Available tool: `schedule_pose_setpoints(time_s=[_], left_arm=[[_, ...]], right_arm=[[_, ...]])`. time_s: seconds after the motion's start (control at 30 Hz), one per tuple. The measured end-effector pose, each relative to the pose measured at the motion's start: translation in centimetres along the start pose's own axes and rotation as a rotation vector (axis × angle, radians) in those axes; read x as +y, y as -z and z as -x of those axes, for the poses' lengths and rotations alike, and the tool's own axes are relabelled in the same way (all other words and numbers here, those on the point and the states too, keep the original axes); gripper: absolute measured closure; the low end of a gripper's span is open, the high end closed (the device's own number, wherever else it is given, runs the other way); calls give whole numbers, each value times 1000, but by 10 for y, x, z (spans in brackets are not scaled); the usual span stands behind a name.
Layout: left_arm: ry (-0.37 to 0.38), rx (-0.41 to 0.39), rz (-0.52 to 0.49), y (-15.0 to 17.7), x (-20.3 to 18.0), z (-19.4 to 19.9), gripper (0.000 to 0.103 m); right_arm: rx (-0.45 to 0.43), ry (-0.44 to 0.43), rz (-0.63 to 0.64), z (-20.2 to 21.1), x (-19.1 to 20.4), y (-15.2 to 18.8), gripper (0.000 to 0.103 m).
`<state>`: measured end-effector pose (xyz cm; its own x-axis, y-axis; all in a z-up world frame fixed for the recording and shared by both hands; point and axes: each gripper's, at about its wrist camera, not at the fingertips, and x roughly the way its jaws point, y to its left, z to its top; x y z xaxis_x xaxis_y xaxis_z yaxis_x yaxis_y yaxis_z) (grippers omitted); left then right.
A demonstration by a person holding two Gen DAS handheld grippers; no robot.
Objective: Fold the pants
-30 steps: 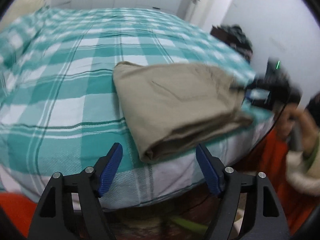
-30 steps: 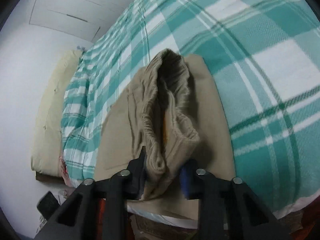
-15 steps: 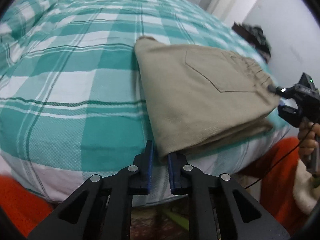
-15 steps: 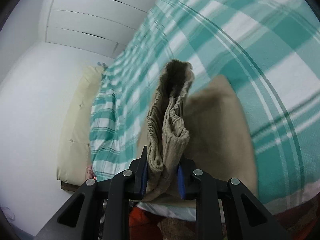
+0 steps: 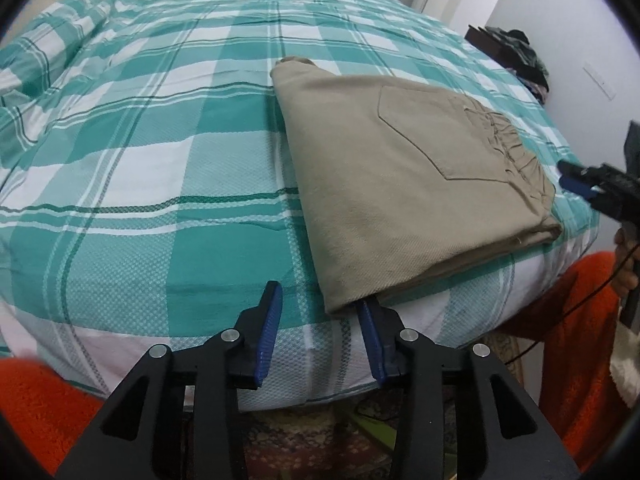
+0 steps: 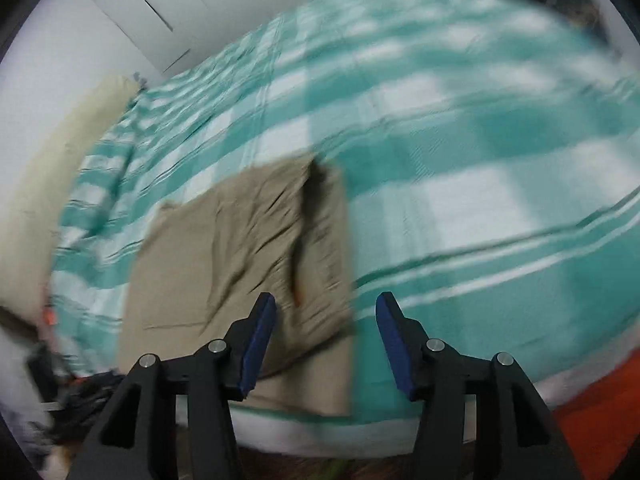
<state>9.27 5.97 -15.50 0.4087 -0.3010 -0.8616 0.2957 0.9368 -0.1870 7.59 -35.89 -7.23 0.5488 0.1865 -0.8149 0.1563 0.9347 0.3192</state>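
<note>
The pants (image 5: 404,184) lie folded in a flat stack right of centre on the bed (image 5: 160,160), near its lower edge. Both the left gripper (image 5: 320,332) and right gripper (image 6: 326,340) stand with jaws apart, holding nothing. The fold looks finished; next probably calls only for pulling both tools clear, or squaring the stack's edges.
</note>
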Motion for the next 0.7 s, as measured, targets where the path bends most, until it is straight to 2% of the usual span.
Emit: schedule_pose_setpoints(time_s=[0.07, 0.13, 0.2, 0.23, 0.27, 0.3, 0.37, 0.43, 0.53, 0.6, 0.63, 0.67, 0.7], left_arm=[[-3, 1, -6, -2, -2, -2, 63], [-11, -2, -19, -2, -5, -2, 63], [-19, -6, -30, -1, -7, -2, 63], [-21, -6, -36, -1, -8, -1, 63], [-22, -9, -41, 1, -9, 1, 63], [-21, -12, -47, 1, -10, 2, 63], [-14, -13, -68, 4, -14, 4, 59], [-22, -1, -94, 6, -19, 1, 58], [-34, 37, -130, 7, -25, -4, 58], [-18, 44, -127, 7, -27, 7, 57], [-5, 41, -119, 6, -27, 20, 56], [-1, 35, -116, 6, -26, 29, 51], [2, 10, -110, 6, -26, 43, 43]], right_arm=[[-21, -70, 33, 14, 4, -4, 54], [6, -124, 75, 17, 16, -5, 57], [49, -99, 110, 7, 25, -5, 58], [70, -85, 125, -1, 29, -4, 65], [105, -76, 149, -12, 31, -4, 93], [137, -62, 174, -19, 32, -3, 92], [105, -58, 191, -12, 30, -2, 95], [74, -42, 233, -2, 28, 0, 95], [119, -6, 233, -26, 19, 11, 95], [93, 8, 246, -27, 21, 13, 90], [80, 9, 249, -21, 22, 10, 81], [69, 16, 248, -15, 22, 7, 64], [43, 45, 239, -4, 20, 4, 61]])
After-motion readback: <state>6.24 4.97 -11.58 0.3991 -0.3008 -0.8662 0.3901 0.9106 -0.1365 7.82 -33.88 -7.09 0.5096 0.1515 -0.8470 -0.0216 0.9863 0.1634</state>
